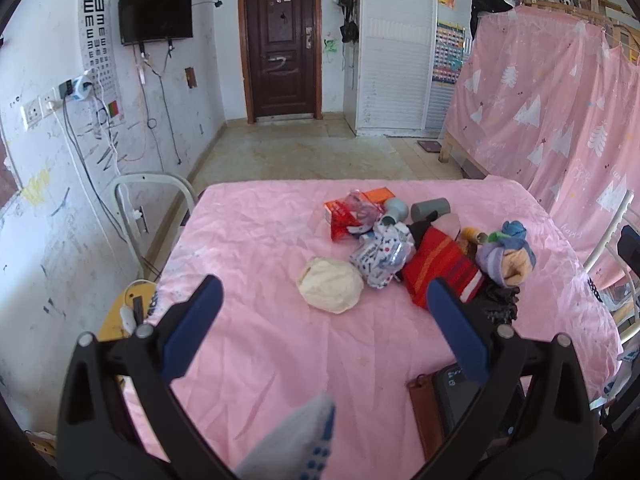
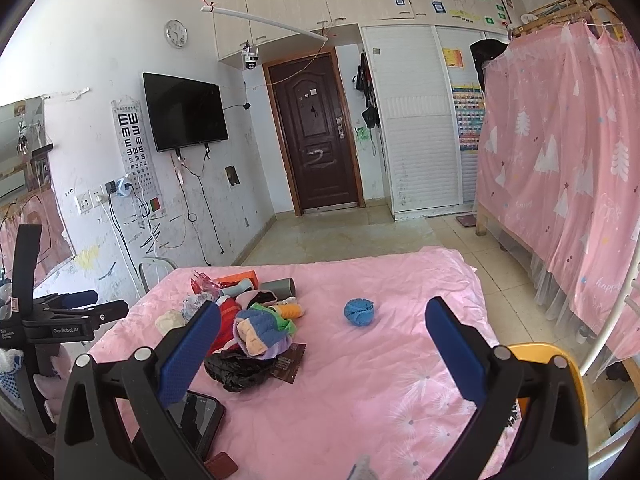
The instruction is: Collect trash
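Two hand-held grippers (image 1: 324, 296) (image 2: 320, 320), both empty

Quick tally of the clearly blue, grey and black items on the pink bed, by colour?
Blue: 1, ball
Grey: 2, cylinder, dumbbell
Black: 2, bag, phone
Total: 5

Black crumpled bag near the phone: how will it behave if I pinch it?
The black crumpled bag looks like thin, glossy film, so probably floppy and very light; expect it to collapse and drape. Its shine suggests it may slip, so pinch a thick fold. It touches the brown wrapper, which might drag along.
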